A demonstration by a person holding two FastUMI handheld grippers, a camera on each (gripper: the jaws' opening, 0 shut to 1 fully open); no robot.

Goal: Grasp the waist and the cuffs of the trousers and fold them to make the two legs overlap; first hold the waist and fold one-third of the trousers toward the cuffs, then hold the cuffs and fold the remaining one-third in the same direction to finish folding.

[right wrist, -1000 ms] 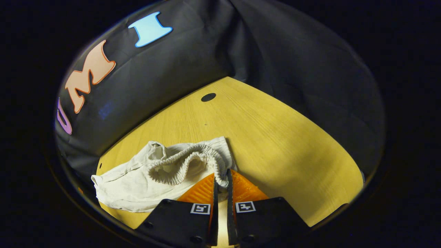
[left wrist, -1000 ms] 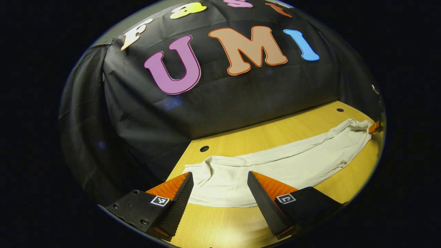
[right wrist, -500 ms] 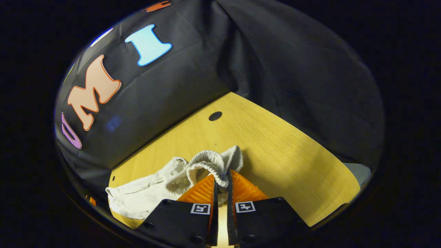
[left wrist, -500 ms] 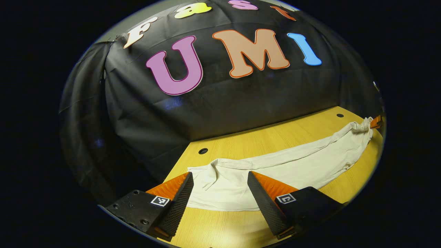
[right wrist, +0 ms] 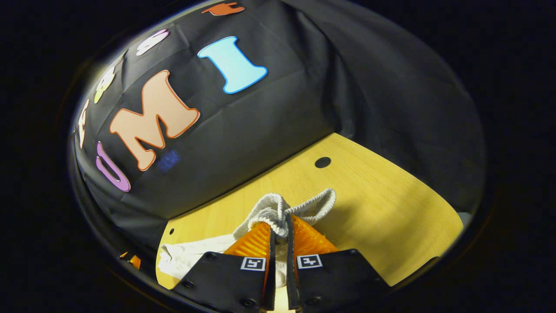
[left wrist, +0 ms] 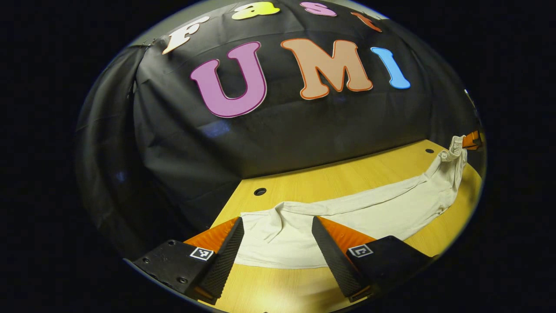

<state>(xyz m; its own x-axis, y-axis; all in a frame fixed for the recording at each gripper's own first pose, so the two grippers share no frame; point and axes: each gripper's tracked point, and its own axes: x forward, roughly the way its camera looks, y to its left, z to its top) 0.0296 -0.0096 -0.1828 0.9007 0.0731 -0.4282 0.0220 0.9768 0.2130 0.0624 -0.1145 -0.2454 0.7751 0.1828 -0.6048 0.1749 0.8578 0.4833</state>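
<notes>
Right hand-held gripper (right wrist: 278, 227) is clamped on the elastic waist (right wrist: 278, 209) of the trousers (left wrist: 347, 215), both fingers pinching the gathered band, which looks lifted off the counter (right wrist: 391, 208). Left hand-held gripper (left wrist: 276, 243) has its fingers wide apart, hovering over the cuffs (left wrist: 265, 234) end; nothing is gripped, and contact with the cloth is hard to judge from this angle.

The trousers lie stretched across the counter from cuffs to waist (far end meets the right hand-held gripper at the rim of the left gripper view).

Step in hand, as I read it: get the cuffs pinched. Drop the left fingers square over the hem, catch both layers, close fully. Keep light tension from the waist so the legs stay flat and aligned, and don't yank, or the cuffs slide out.
</notes>
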